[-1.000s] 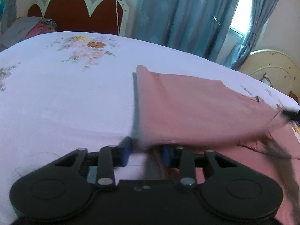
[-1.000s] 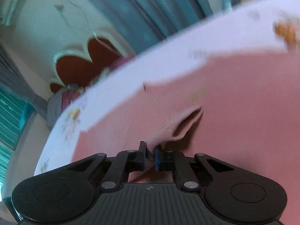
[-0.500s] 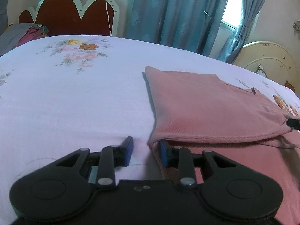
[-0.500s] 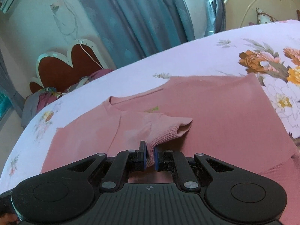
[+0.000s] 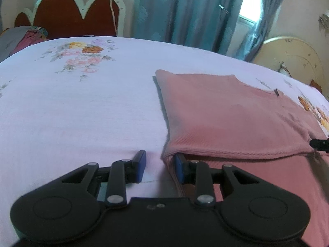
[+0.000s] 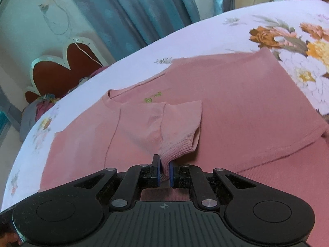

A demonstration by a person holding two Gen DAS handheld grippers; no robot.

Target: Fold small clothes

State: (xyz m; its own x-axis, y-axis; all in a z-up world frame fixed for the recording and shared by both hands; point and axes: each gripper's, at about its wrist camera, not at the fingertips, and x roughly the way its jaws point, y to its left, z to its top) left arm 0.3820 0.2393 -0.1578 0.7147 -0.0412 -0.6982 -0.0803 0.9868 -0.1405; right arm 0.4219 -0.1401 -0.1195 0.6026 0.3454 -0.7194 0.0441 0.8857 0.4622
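Note:
A pink ribbed shirt point(image 5: 226, 119) lies on the bed, its left side folded over onto its body. The hem corner of that fold rests against the right pad of my left gripper point(image 5: 159, 165), which is open with bare sheet showing between its pads. My right gripper point(image 6: 164, 171) is shut on the shirt's sleeve cuff point(image 6: 176, 144) and holds it low over the shirt's chest point(image 6: 236, 107), just below the neckline. The tip of the right gripper point(image 5: 319, 144) shows at the right edge of the left wrist view, at the folded hem.
The bed has a pale lilac sheet with flower prints point(image 5: 82, 94). A red scalloped headboard point(image 5: 67, 14) and a pile of clothes point(image 5: 22, 39) are at the far left. Blue curtains point(image 5: 185, 10) hang behind, and a cream footboard point(image 5: 292, 55) stands at the right.
The lifted, blurred left side of the shirt has come down flat onto the body. My right gripper has sunk with the sleeve cuff, laying it over the chest.

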